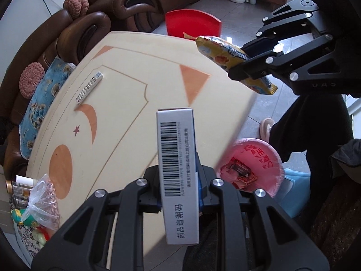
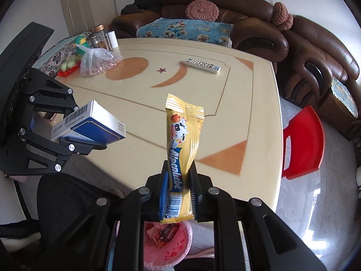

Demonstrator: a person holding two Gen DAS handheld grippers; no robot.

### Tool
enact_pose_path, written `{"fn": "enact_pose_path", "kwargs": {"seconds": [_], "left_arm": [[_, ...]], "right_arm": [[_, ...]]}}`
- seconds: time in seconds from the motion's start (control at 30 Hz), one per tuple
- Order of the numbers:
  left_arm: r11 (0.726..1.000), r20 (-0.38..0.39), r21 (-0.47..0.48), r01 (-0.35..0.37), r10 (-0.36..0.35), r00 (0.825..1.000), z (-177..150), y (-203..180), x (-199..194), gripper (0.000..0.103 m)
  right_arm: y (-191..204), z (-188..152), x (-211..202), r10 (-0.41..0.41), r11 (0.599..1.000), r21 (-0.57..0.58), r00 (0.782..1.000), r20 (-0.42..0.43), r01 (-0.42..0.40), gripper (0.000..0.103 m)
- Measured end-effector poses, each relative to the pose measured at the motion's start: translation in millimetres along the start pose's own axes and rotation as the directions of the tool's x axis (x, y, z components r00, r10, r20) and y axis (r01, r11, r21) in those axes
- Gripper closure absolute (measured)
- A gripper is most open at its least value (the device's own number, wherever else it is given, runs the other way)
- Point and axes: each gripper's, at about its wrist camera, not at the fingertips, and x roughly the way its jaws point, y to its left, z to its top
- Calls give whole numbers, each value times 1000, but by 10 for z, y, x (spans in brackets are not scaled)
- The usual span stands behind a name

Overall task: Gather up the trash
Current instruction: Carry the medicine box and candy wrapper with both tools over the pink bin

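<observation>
Bin: pink-lined trash bin point(image 1: 259, 158) on the floor beside the table edge, below both grippers; it holds red-and-dark wrappers point(image 2: 165, 233), their print too small to read.
Left gripper point(image 1: 178, 180): clenched on a white-and-blue medicine box point(image 1: 177, 158), barcode side up, held above the table's near edge.
Right gripper point(image 2: 179, 189): clamped on a yellow Alpenliebe candy wrapper point(image 2: 180, 135), which stands upright between the pads.
Table point(image 2: 203, 94): cream top with orange inlays.
Plastic bag point(image 2: 97, 62): knotted, holds what look like pinkish nuts, at the far left corner.
Remote control point(image 2: 202, 64): lies flat farther back.
</observation>
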Motion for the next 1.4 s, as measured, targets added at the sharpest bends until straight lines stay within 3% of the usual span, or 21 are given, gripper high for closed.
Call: {"fn": "enact_pose_path", "kwargs": {"seconds": [0.33,0.67,1.07,1.4], "left_arm": [[999,16,55,0,-1,1000,-235,-571,-247,81],[996,8,83,32,-33,999,-456,-911,-179,81],[986,-56,94,141,-136,989,-688,-1234,330,81],[963,-116,31,268,-263,958,-895,-1368,899,81]], "right_arm": [[287,-525,-324,-8,1000,-27,1000,-12,8,86],[440,-843,-412,3,1000,-16,1000,-20,-3,86],[470,-1245,-45,64,998,36,992,-110,-61,86],[344,-1589,532,119,990,105,967,-227,-97,86]]}}
